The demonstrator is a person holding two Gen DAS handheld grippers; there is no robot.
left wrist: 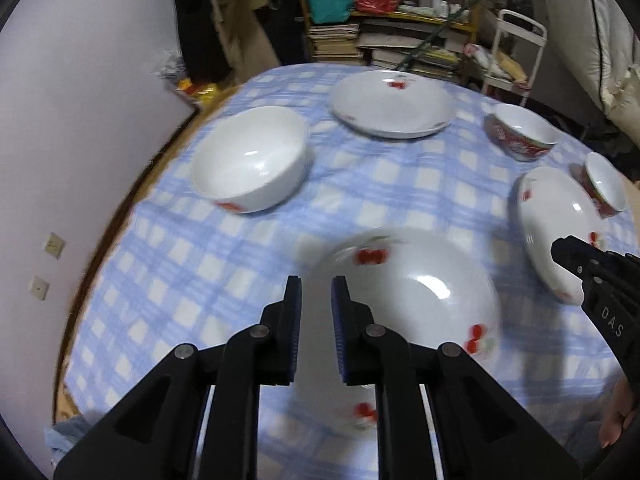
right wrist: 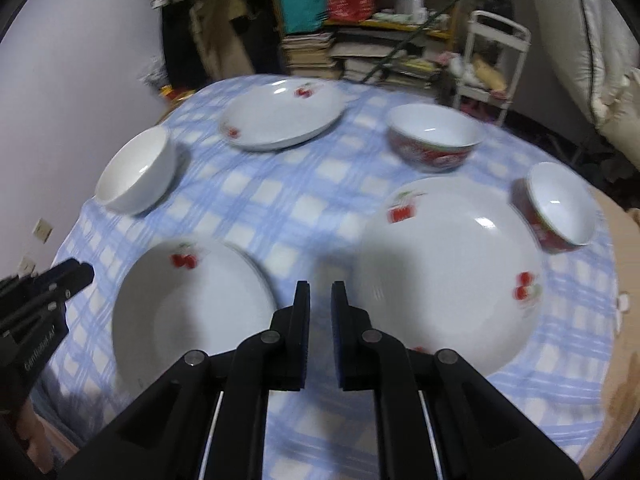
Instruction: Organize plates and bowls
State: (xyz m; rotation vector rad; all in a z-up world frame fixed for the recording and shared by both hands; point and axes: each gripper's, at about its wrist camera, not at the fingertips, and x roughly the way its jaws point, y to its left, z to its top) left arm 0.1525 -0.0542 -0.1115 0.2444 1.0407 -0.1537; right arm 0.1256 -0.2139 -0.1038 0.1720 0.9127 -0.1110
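Three white cherry-print plates lie on the checked table: a near-left plate (left wrist: 416,304) (right wrist: 192,304), a near-right plate (right wrist: 452,276) (left wrist: 556,232) and a far plate (left wrist: 392,104) (right wrist: 284,114). A white bowl (left wrist: 250,158) (right wrist: 136,170) sits at the left. Two red-patterned bowls (right wrist: 434,136) (right wrist: 560,208) sit at the right. My left gripper (left wrist: 316,292) hovers over the near-left plate's left rim, slightly open and empty. My right gripper (right wrist: 320,296) hovers between the two near plates, slightly open and empty.
The round table wears a blue-white checked cloth (left wrist: 360,184). A wall (left wrist: 80,120) is close on the left. Shelves with stacked books (right wrist: 316,52) and a white cart (right wrist: 496,64) stand behind the table. A padded white item (right wrist: 600,60) is at the right.
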